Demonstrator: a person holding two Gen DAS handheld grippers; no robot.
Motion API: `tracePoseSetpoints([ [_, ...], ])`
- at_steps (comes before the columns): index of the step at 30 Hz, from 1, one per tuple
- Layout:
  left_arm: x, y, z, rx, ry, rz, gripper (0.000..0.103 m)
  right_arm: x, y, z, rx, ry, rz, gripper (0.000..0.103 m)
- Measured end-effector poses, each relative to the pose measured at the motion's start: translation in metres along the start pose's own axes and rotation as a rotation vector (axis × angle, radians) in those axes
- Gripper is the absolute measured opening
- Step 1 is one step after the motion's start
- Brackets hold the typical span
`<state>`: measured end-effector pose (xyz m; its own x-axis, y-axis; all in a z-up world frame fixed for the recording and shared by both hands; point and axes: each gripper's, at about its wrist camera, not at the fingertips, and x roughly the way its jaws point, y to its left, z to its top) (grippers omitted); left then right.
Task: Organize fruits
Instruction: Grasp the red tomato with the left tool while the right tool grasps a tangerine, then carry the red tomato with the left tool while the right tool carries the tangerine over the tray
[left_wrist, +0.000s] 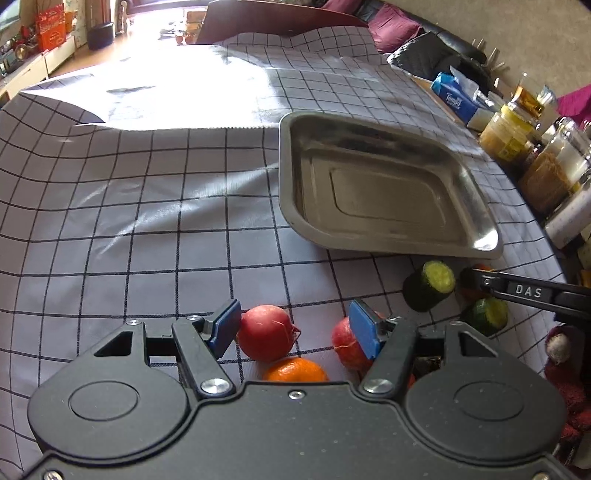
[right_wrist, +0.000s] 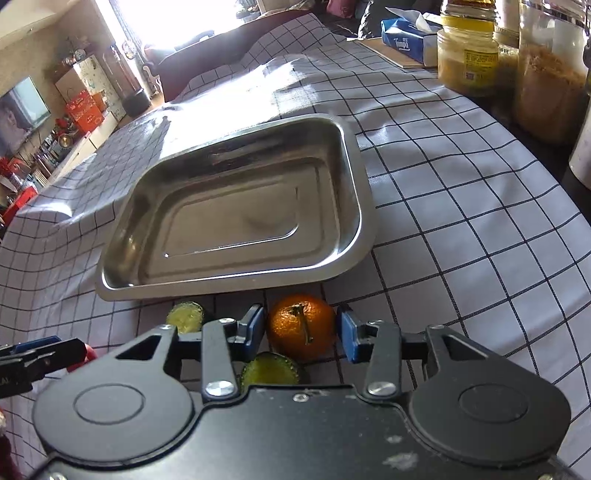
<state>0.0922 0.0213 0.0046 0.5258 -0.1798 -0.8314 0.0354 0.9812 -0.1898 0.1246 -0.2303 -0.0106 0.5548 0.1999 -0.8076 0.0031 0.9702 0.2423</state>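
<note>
The right tool brackets the orange, pads just beside its skin, not yet pressing. Squeeze gently at its widest girth, lift straight, then carry ahead to the empty tray. The left tool gapes wide, the red fruit loose between its pads.

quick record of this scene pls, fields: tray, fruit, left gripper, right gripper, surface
tray: metal tray, nothing in it
fruit: two red fruits, oranges and cut green pieces, all on the cloth by the tray's near rim
left gripper: left gripper open, one red fruit between its fingers
right gripper: right gripper around an orange, contact unclear
surface: checked tablecloth
</note>
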Motion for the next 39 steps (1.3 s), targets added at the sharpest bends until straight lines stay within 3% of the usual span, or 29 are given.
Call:
tracePoseSetpoints([
  [14,0.006,-0.001,-0.003,0.062,0.013,0.099,0.064,0.001,0.007,-0.003,-0.024,-0.011,-0.030,0.044],
  [16,0.010,0.000,-0.003,0.059,0.040,0.087,0.052,0.000,0.007,-0.004,-0.027,-0.014,-0.033,0.043],
  [19,0.018,0.001,-0.003,0.056,0.063,0.084,0.046,0.000,0.006,-0.003,-0.020,-0.013,-0.028,0.043],
  [32,0.015,0.011,0.004,-0.066,0.088,0.015,0.045,-0.010,-0.005,0.000,0.025,-0.025,0.018,0.042],
  [39,-0.004,-0.006,0.018,-0.029,0.071,0.002,0.045,-0.019,-0.008,0.002,0.042,-0.025,0.063,0.042],
])
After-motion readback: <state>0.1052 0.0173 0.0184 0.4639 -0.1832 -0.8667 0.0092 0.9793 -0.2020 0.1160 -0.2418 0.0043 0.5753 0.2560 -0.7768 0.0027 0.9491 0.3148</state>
